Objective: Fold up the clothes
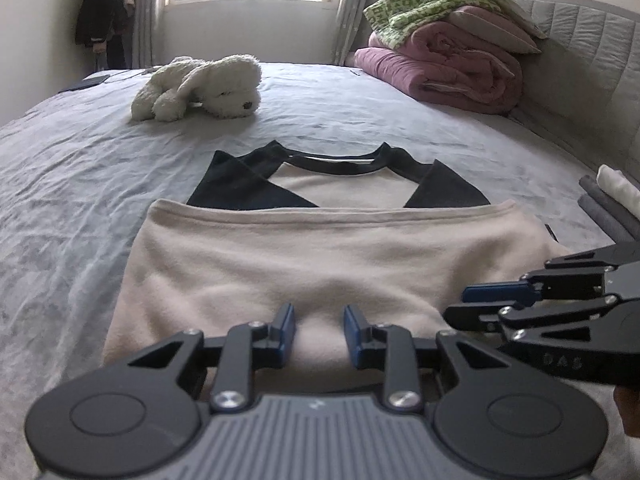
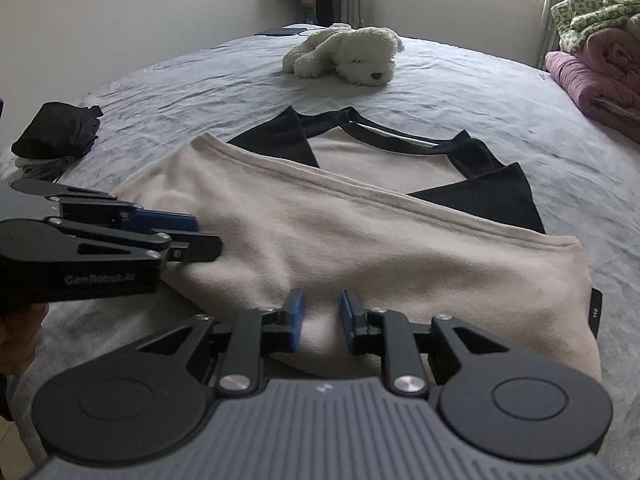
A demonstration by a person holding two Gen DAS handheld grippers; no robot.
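Working on a raglan shirt (image 1: 320,264) spread on the grey bed (image 1: 80,168): cream body, dark sleeves and dark neckband. Shirt lies with both sleeves turned inward over the chest and the hem edge brought up across the body, stopping short of the neckband, so the near end is a doubled fold. My left hand-held gripper (image 1: 319,334) sits low at that near folded edge with its jaws partly apart; cream cloth shows in the gap, but I cannot tell whether it is pinched or merely behind the blue pads. My right hand-held gripper (image 2: 321,320) looks the same: jaws partly apart over the near edge, grip on cloth not settled by either view. Each tool shows side-on in the other's camera, just beside the shirt's near corners. Judgement: lengthwise fold is in hand, with sleeves in and hem partway up. This would fit either a hem just laid down and being let go, or the doubled edge about to be taken for another fold toward the collar; I cannot decide between them. Either way, both tools need to act evenly so the hem stays square to the neckband. Soft knit will likely sag and slide if lifted unevenly. Plush dog (image 1: 200,88) and stacked quilts (image 1: 448,68) lie well apart, beyond the collar.
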